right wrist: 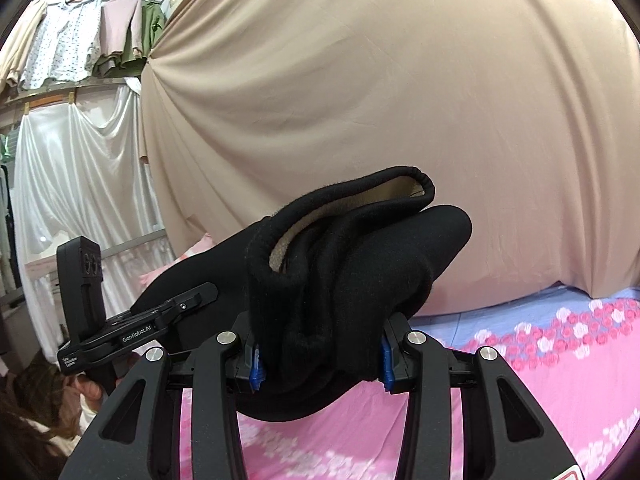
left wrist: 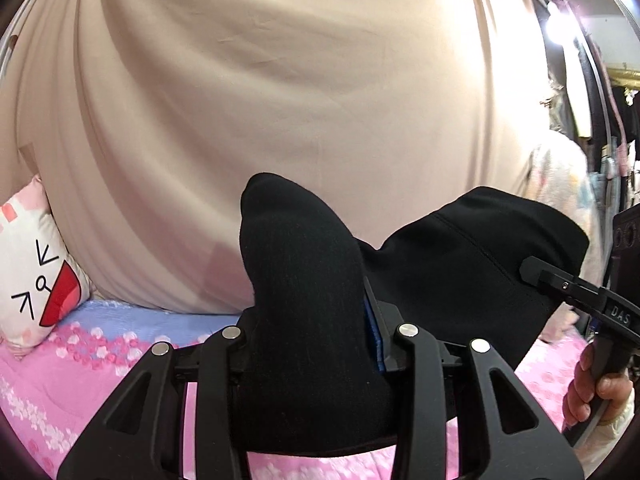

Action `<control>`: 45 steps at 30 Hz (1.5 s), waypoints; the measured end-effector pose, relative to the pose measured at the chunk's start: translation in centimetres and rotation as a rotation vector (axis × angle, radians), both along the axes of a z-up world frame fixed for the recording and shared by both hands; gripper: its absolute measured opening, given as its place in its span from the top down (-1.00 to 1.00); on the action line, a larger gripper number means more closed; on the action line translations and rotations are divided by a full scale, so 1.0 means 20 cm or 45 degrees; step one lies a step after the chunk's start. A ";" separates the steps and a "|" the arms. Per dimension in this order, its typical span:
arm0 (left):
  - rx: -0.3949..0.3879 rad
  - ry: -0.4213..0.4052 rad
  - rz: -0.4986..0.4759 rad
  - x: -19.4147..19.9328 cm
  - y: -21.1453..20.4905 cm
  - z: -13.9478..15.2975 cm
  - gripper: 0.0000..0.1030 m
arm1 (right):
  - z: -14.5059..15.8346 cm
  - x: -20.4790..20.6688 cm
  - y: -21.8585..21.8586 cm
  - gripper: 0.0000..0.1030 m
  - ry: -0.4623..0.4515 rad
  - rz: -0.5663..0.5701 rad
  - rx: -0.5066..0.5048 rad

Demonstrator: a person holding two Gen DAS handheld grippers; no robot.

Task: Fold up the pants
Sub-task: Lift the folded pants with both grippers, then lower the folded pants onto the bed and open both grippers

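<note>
Both grippers are raised above the bed, each one clamped on black cloth.

Left gripper (left wrist: 308, 336) — its jaws are closed on a thick, ribbed bunch of the black pants (left wrist: 304, 280), which rises in a rounded hump between the fingers and spills down toward the camera. A strip of blue pad shows at the right finger's inner face, pressed against the cloth.

Right gripper (right wrist: 320, 364) — closed on a bundled, gathered part of the pants (right wrist: 344, 276); both blue pads sit tight against the fabric. A rolled hem with a pale tan lining shows at the top of the bundle.

The pants hang between the two tools, held up off the pink floral bedspread (left wrist: 80, 380), not lying on it.

From the left view, the right gripper (left wrist: 536, 276) comes in from the right edge and bites the far end of the cloth, a hand (left wrist: 596, 392) on its handle.

Behind: a beige draped sheet (left wrist: 280, 80). A cartoon-face pillow (left wrist: 36, 276) leans at the left. In the right view, shirts on a rail (right wrist: 80, 44) hang at upper left.
</note>
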State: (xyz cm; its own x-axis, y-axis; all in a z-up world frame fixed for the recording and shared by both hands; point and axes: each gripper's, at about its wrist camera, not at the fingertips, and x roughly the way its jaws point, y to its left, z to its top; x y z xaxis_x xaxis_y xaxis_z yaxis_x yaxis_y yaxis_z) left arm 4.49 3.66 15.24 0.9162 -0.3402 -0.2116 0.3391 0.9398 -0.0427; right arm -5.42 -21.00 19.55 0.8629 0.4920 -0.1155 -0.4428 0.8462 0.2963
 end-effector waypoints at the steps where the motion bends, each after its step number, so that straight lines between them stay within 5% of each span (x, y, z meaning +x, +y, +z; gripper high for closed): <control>1: 0.001 0.002 0.007 0.03 -0.01 0.00 0.31 | -0.01 0.03 0.00 0.22 -0.001 -0.005 -0.002; 13: 0.029 0.018 0.096 0.49 -0.10 -0.21 0.30 | -0.24 0.52 -0.09 0.22 0.102 -0.013 0.064; 23: 0.062 0.194 0.145 0.88 -0.15 -0.53 0.30 | -0.58 0.88 -0.14 0.22 0.309 -0.047 0.098; 36: 0.171 0.337 0.187 1.03 -0.19 -0.93 0.24 | -1.00 1.10 -0.13 0.22 0.567 -0.049 0.043; 39: 0.232 0.352 0.216 1.02 -0.20 -0.99 0.02 | -1.06 1.09 -0.13 0.08 0.641 -0.035 0.054; 41: 0.266 0.417 0.306 1.05 -0.14 -1.03 -0.76 | -1.13 1.10 -0.16 -0.14 0.778 -0.021 0.082; 45: 0.261 0.511 0.345 0.99 0.02 -1.02 -0.78 | -1.21 1.02 -0.33 -0.31 0.950 -0.027 0.259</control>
